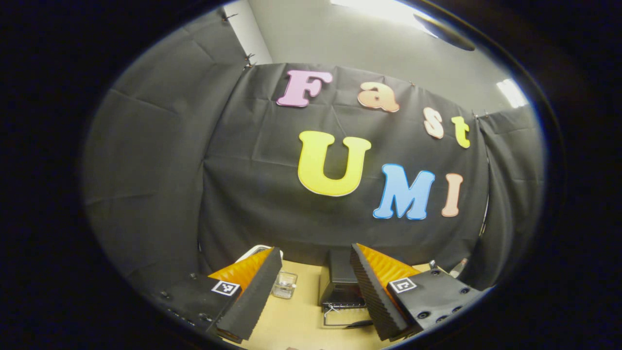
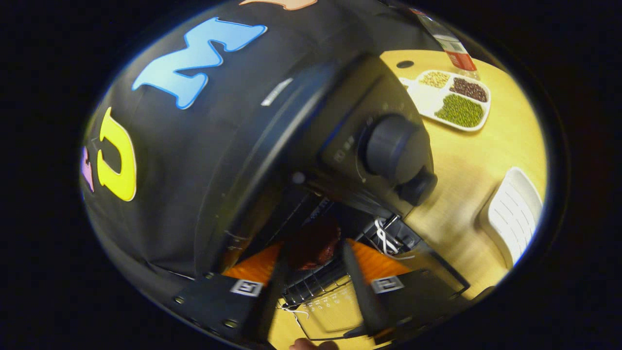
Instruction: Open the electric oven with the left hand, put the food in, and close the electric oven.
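In the right gripper view the black electric oven (image 2: 291, 146) looms close and tilted, with two round knobs (image 2: 396, 148) on its front panel. Its glass door (image 2: 335, 311) hangs open, showing the wire rack (image 2: 311, 284). My right gripper (image 2: 316, 245) is shut on a dark red piece of food (image 2: 313, 245) at the oven's mouth, just above the rack; this part is blurred. In the left gripper view the left gripper (image 1: 316, 250) is open and empty, held high and back from the table, pointing at the booth wall. Between its fingers, farther off, stands the oven (image 1: 340, 282) with its door (image 1: 342, 316) down.
A white divided tray of beans (image 2: 457, 99) and a bottle (image 2: 457, 53) sit on the wooden table (image 2: 486, 150) beyond the oven. A white ribbed object (image 2: 515, 214) lies beside it. A small clear glass container (image 1: 284, 284) stands left of the oven. A fingertip (image 2: 311, 345) shows at the bottom edge.
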`<state>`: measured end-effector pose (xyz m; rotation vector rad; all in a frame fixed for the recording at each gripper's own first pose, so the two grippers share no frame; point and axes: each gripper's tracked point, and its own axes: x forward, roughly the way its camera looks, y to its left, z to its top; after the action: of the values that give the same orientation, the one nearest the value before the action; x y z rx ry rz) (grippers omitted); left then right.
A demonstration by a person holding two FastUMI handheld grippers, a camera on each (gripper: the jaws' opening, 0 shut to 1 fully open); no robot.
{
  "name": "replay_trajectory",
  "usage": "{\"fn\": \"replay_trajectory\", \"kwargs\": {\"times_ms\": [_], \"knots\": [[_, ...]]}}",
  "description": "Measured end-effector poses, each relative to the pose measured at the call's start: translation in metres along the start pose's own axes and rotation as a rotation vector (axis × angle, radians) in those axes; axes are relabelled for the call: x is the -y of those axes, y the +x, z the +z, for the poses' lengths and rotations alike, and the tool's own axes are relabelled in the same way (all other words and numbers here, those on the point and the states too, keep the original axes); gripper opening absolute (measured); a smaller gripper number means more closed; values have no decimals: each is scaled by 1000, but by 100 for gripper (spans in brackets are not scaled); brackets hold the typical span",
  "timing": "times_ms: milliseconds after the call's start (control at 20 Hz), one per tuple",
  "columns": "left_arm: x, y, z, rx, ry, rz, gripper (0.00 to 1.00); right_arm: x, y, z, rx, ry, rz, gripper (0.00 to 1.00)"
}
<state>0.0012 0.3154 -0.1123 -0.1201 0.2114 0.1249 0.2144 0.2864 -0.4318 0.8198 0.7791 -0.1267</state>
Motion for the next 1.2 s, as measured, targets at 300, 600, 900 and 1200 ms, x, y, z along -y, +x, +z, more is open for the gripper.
{"fn": "replay_trajectory", "kwargs": {"times_ms": [300,600,900,1200], "knots": [[29,16,-13,-18,5,-70,96,13,-62,20,94,-371,-64,86],[67,29,-26,-35,43,-150,96,-13,-174,68,338,-609,-6,86],[117,35,-29,-20,79,-218,96,-42,-292,124,569,-693,30,86],[179,34,-24,17,117,-248,100,-59,-378,174,751,-756,76,86]]}}
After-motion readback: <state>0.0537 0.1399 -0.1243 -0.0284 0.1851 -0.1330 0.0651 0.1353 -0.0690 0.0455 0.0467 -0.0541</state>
